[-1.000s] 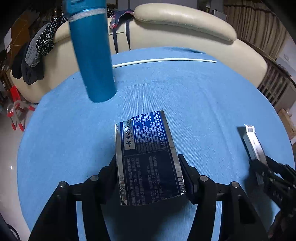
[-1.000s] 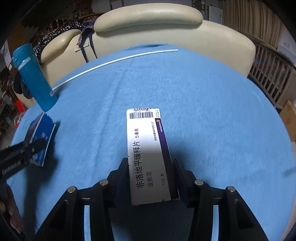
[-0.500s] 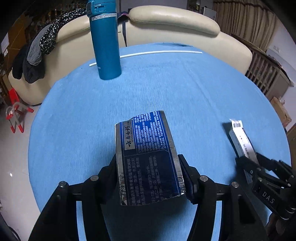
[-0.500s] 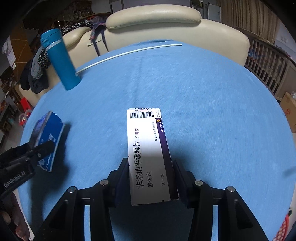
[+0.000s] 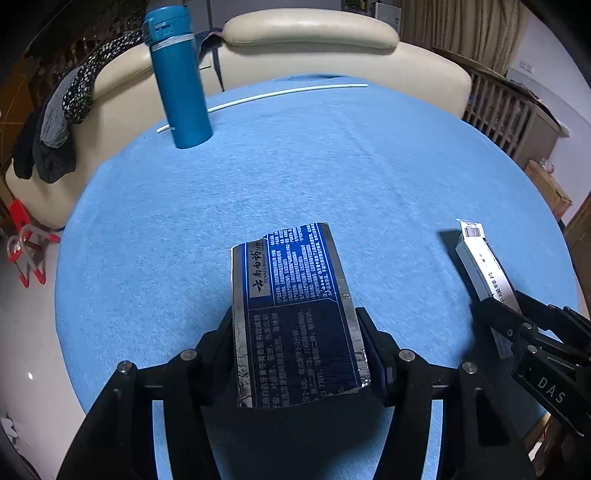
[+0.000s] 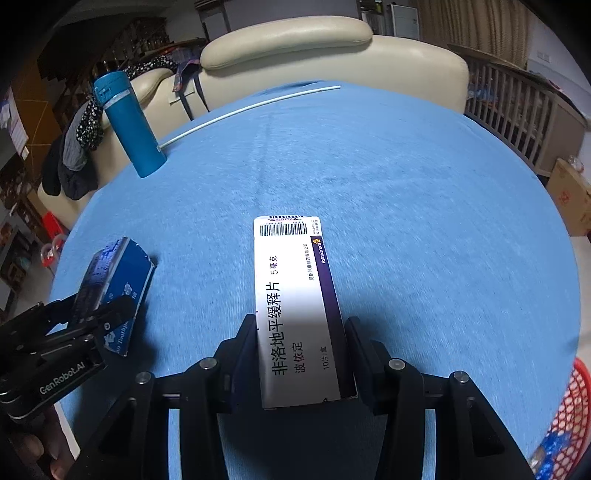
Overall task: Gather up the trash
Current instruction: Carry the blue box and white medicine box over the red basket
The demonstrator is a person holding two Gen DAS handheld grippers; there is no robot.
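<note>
Fingers of the left gripper press both long sides of a dark blue toothpaste box, foil edges, far end torn; we log it as held above the blue tablecloth, not resting on it. Right gripper likewise: 2 fingers clamp a white and purple medicine box, barcode end pointing fwd, w/ Chinese print and "AstraZeneca" on the side strip.

Cross-check: left view shows the medicine box at far right in the other gripper; right view shows the toothpaste box at lower left in the GenRobot-marked gripper. We rate the 2 boxes well apart.

Other items noted:
- Teal flask, upright, far-left part of table.
- White rod lying along the far edge, 1 end passing just behind the flask.
- Cream sofa beyond table, clothing draped on its left arm.
- Red mesh basket, lower right of right view, off the table edge; contents unclear.
</note>
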